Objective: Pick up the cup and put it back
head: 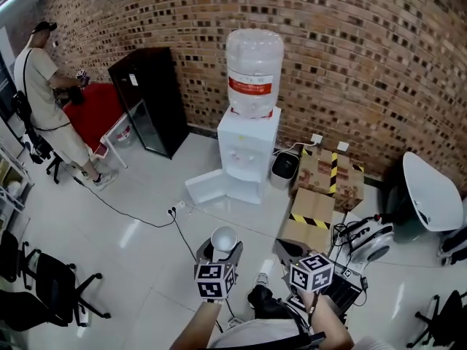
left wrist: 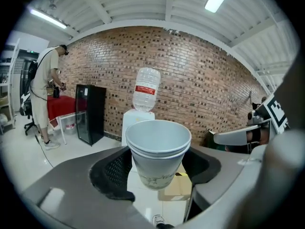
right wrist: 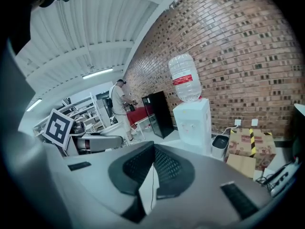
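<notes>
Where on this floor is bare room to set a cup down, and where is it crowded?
Free: the white tiles between the black floor cable and the office chair; between the black cabinet and the water dispenser. Crowded: right of the dispenser, with bin and cardboard boxes.

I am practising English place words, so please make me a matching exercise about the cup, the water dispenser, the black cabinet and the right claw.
1 cup
2 water dispenser
3 black cabinet
4 right claw

a beside red table
b empty, jaws together
c in left claw
d bottle on top

Pairs: 1-c, 2-d, 3-a, 4-b.
</notes>
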Demonstrator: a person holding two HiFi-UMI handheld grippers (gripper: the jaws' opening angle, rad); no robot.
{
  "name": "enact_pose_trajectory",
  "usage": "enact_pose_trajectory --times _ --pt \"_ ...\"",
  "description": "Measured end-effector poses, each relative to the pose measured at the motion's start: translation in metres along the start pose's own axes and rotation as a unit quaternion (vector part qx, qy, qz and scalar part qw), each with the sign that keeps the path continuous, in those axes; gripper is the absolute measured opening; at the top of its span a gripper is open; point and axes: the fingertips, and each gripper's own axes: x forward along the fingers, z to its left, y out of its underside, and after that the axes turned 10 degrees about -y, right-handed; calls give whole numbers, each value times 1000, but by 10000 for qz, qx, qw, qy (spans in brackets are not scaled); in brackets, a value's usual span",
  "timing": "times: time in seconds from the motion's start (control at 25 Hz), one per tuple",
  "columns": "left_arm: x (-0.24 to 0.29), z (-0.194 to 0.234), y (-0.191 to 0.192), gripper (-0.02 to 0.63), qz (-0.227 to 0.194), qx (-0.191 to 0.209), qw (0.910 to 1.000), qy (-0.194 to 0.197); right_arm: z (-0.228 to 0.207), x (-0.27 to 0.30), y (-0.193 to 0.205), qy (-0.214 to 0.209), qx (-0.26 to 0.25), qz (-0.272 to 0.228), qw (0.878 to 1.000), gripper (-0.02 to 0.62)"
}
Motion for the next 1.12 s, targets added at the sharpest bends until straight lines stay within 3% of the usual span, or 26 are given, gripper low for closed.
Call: enact_pose_trajectory --times 0.28,0.48,1.12 --pt "-49 -16 17 334 -190 210 9995 162 46 -32 29 73 138 -175 9997 6" --pt "-68 -16 24 334 -182 325 9993 103 61 -41 26 61 -25 -205 9998 6" --pt "-78 -5 15 333 -405 134 9991 62 85 -37 8 -51 -404 -197 9990 8"
